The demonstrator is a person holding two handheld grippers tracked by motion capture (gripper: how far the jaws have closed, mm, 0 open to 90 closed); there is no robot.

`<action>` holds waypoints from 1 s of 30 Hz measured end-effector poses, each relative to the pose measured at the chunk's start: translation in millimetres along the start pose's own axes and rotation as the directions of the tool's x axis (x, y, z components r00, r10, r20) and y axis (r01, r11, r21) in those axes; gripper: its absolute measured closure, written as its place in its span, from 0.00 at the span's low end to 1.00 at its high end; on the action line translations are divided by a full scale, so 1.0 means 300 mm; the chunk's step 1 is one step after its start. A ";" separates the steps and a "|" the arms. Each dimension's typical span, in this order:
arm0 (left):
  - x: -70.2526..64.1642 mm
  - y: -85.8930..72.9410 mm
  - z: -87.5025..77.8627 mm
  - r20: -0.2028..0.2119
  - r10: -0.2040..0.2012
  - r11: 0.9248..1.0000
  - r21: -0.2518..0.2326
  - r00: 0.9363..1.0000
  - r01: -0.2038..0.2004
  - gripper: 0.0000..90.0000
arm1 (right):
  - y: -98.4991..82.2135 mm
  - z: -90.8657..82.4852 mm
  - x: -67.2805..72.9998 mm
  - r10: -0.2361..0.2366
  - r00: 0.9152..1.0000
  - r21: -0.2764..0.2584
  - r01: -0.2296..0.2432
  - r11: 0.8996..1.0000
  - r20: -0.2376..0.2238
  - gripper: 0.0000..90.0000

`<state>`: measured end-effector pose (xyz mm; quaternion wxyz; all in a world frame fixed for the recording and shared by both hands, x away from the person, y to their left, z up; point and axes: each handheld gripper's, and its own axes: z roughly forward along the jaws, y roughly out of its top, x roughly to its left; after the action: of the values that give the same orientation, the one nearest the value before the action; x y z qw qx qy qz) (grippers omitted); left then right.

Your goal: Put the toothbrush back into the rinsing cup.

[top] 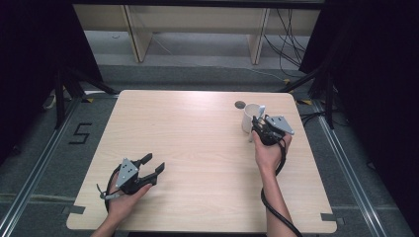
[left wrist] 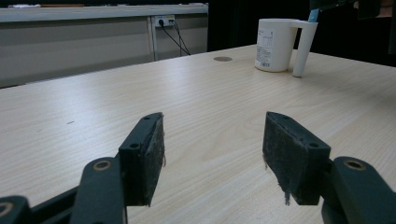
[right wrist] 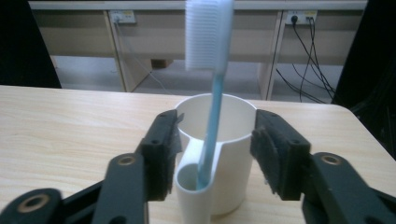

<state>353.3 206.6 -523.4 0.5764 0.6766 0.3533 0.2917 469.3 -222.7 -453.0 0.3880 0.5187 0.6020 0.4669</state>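
Observation:
A white cup [top: 250, 118] stands upright at the far right of the wooden table [top: 197, 143]. In the hollow handle of the cup [right wrist: 233, 140] stands a blue toothbrush [right wrist: 212, 116], white bristle head up. My right gripper [right wrist: 215, 140] is open, its jaws on either side of the handle and the toothbrush stem, with the pads clear of both. In the high view the right gripper [top: 257, 126] sits just in front of the cup. My left gripper [top: 154, 162] rests open near the front left of the table, nothing between its jaws [left wrist: 212, 149]. The cup [left wrist: 275, 44] shows far off there.
A small round grommet hole [top: 240, 104] lies in the tabletop just behind the cup. Beyond the far edge stand wooden furniture legs and loose cables on the floor. Dark curtains and tripod legs flank both sides of the table.

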 end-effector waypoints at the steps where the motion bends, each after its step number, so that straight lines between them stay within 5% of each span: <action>1: 0.000 0.000 0.000 0.000 0.000 1.000 -0.001 1.000 0.000 0.42 | -0.001 -0.004 0.005 0.033 0.999 0.017 -0.034 0.999 0.011 0.55; 4: 0.000 0.000 0.000 0.000 -0.001 1.000 0.000 1.000 0.001 0.42 | -0.002 -0.007 0.003 0.051 0.999 0.026 -0.051 0.998 0.006 0.52; 7: -0.001 0.000 0.000 0.000 -0.001 1.000 0.000 1.000 0.001 0.42 | -0.002 -0.012 -0.006 0.012 1.000 0.035 -0.012 0.999 -0.006 0.50; 13: -0.001 0.000 0.000 0.001 -0.001 1.000 0.000 1.000 0.001 0.42 | -0.008 -0.033 -0.003 0.054 0.998 0.063 -0.053 0.997 -0.022 0.48; 18: -0.001 0.000 0.001 0.001 -0.001 1.000 0.001 1.000 0.001 0.42 | -0.017 -0.043 -0.022 0.014 0.999 0.061 -0.012 0.998 -0.036 0.48; 19: -0.002 0.000 0.001 0.000 0.000 1.000 0.000 1.000 0.000 0.42 | -0.019 -0.055 -0.020 0.045 0.998 0.078 -0.042 0.996 -0.035 0.48; 30: -0.003 0.000 0.001 0.002 -0.002 1.000 -0.002 1.000 0.002 0.42 | -0.044 -0.102 -0.037 0.044 0.997 0.101 -0.038 0.994 -0.060 0.46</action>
<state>353.0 205.6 -523.5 0.5776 0.6761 0.3530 0.2909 438.5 -238.8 -457.9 0.3328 0.5350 0.6257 0.4600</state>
